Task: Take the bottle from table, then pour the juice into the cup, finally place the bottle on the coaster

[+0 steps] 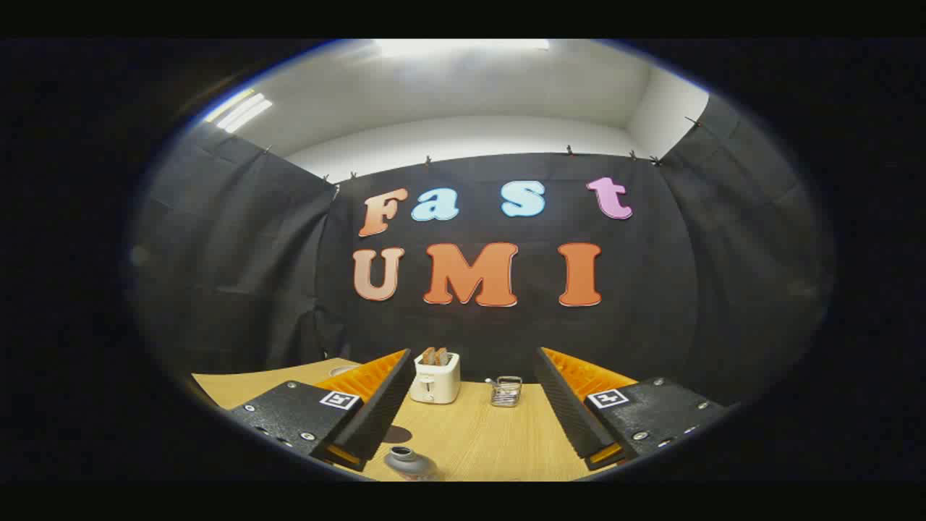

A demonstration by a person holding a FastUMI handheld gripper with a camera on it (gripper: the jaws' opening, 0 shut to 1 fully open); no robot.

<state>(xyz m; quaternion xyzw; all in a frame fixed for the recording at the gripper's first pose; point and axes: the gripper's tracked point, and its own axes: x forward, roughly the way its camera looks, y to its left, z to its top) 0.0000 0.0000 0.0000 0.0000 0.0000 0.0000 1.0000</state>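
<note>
My gripper [474, 383] is open, its two fingers spread wide above a wooden table [470, 434] with nothing between them. The top of a grey bottle [406, 461] with a dark round mouth stands on the table near and below the left finger, a little to its inner side. A small dark round patch [395, 434] lies on the wood just beyond the bottle; I cannot tell whether it is a coaster or a shadow.
A white toaster [435, 377] with bread slices in it stands at the table's far edge, beyond the fingers. Beside it on the right is a small wire basket [506, 391]. A pale round object [343, 370] peeks out behind the left finger. Black cloth walls surround the table.
</note>
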